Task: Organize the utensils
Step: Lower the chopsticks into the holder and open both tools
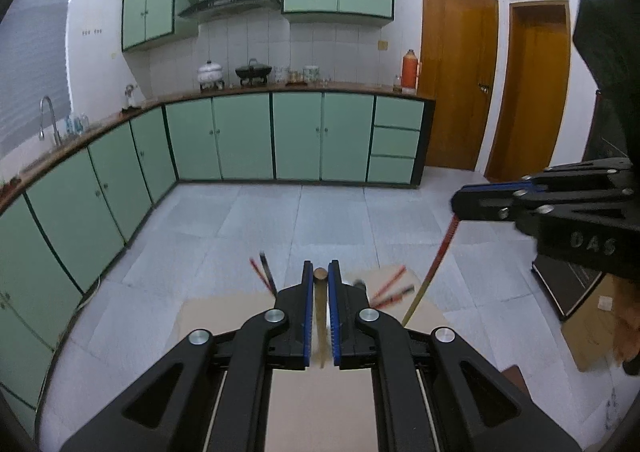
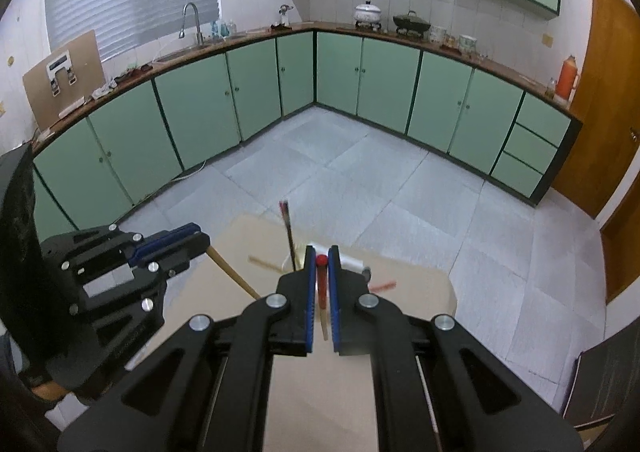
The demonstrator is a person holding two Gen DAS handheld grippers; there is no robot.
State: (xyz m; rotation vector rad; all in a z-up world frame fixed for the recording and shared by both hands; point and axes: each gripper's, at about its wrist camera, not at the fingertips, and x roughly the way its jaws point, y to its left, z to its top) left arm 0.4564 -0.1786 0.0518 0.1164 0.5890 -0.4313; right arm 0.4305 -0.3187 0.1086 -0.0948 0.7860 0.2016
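Observation:
My left gripper is shut on a plain wooden chopstick that points forward, above a tan table. In the right wrist view this gripper is at the left with the chopstick slanting down from it. My right gripper is shut on a red-tipped chopstick. In the left wrist view it is at the right, with its chopstick hanging down. Loose red and black chopsticks lie on the table, others stand at the left.
A dark chopstick stands upright beyond my right gripper, beside a white item. Green cabinets line the far walls over a tiled floor. Wooden doors are at the right. A cardboard box sits on the floor.

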